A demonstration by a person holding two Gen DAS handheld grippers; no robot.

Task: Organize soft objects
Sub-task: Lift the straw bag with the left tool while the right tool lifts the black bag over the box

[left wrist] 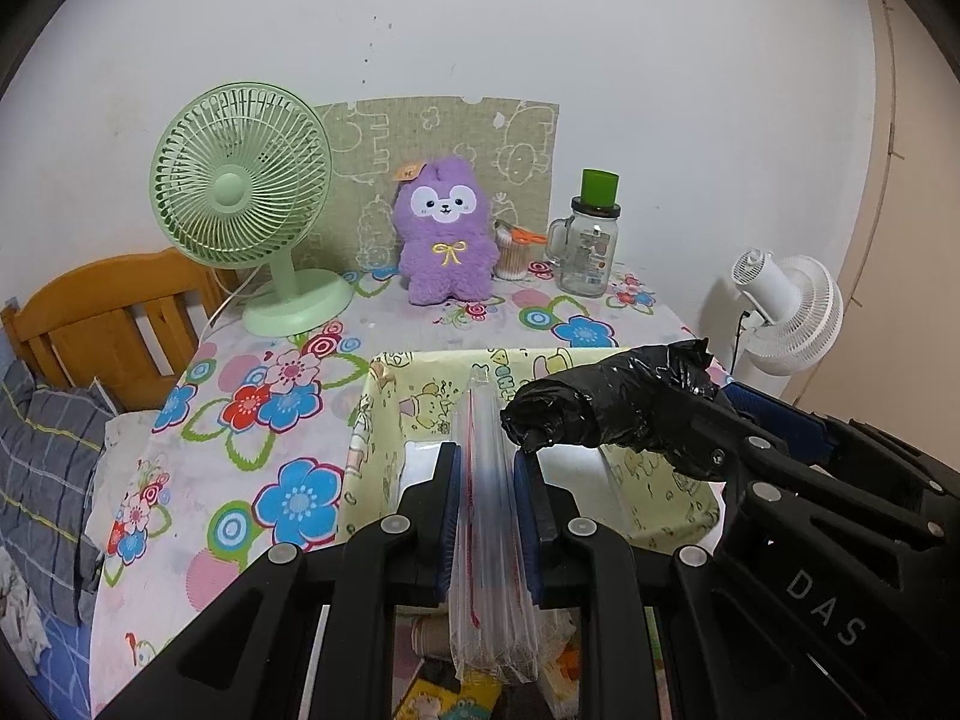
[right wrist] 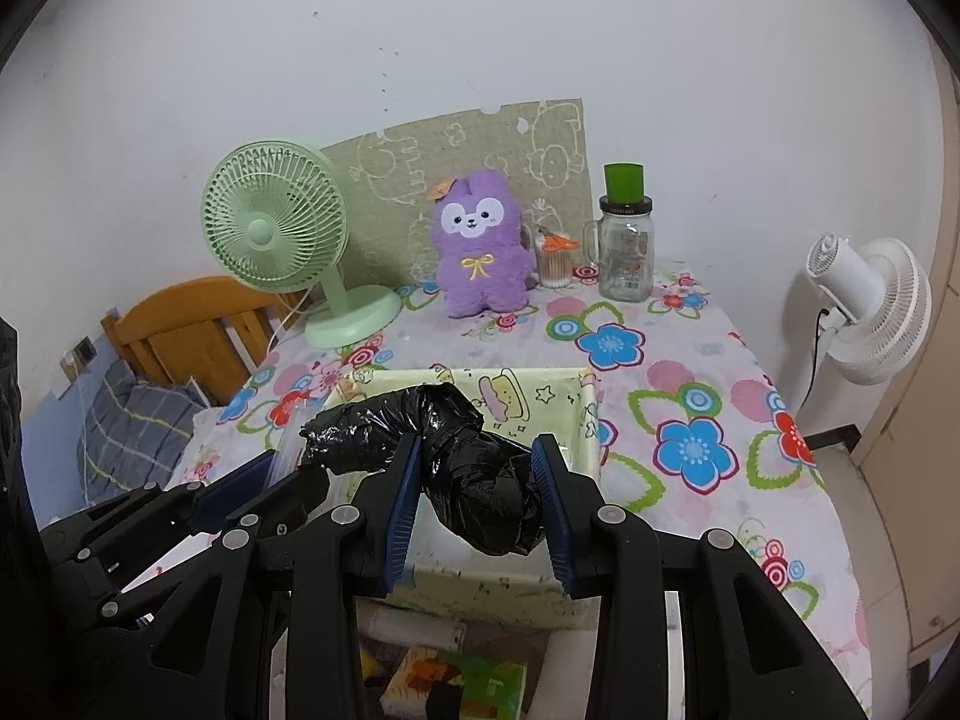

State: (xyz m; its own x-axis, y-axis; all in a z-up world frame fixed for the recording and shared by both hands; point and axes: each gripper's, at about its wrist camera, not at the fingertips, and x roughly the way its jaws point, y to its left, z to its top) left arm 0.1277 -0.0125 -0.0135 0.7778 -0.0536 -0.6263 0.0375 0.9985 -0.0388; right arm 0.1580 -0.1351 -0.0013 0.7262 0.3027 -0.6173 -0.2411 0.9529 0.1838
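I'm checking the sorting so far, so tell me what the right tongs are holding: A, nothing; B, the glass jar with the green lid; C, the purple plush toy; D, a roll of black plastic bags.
D: the right tongs are clamped on the roll of black plastic bags over the yellow box.

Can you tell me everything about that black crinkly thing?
The black plastic roll looks like a bundle of thin, shiny bin bags, wrinkled and wound into a fat, bent sausage. The right hand-held gripper squeezes its thick end between blue pads; the other end sticks out to the left. It hangs above the pale yellow cartoon-print box, not resting in it.
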